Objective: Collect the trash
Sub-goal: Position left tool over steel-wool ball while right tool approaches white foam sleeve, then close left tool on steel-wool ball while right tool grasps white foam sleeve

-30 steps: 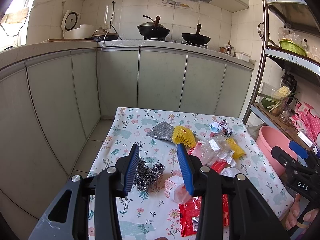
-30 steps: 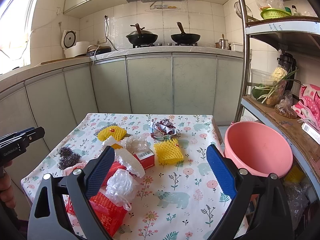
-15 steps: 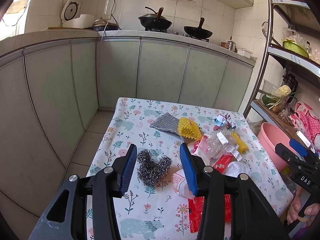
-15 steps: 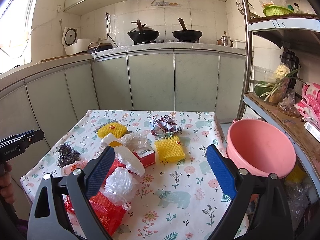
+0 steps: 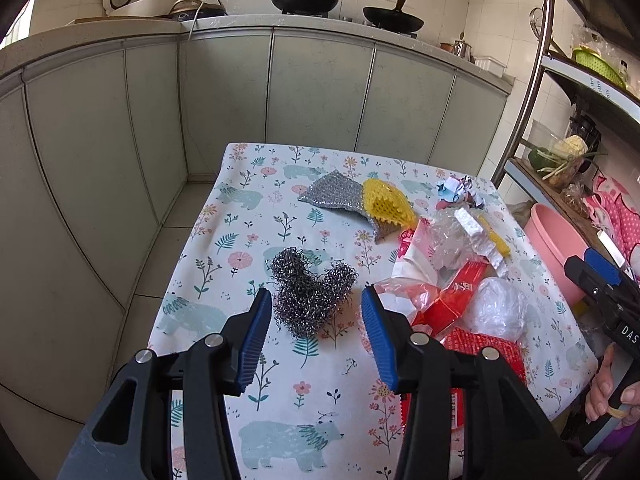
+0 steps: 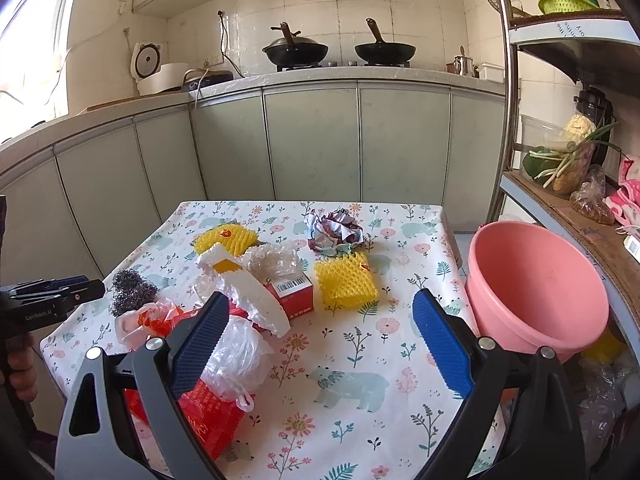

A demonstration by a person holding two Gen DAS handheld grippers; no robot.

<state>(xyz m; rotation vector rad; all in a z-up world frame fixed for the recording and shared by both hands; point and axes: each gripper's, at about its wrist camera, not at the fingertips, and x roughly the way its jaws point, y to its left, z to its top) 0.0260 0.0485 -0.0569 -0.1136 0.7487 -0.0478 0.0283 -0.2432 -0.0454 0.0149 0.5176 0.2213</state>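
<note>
So the left gripper point(image 5: 316, 320) had just been opening its jaws and sat spread wide right over the steel wool scrubber point(image 5: 310, 294) on the floral tablecloth point(image 5: 256, 208), blue pads either side of it and, as far as the fisheye let anyone tell, not touching it. The right gripper point(image 6: 320, 338) was spread wide too with nothing in it, hovering above the pile of plastic bags point(image 6: 236, 354) and red wrappers point(image 6: 208, 412). The pink basin point(image 6: 536, 292) sat just off the table's right edge.

The left claw point(image 5: 316, 304) has dropped toward the steel wool point(image 5: 310, 292), its jaws just opening wider around it.
</note>
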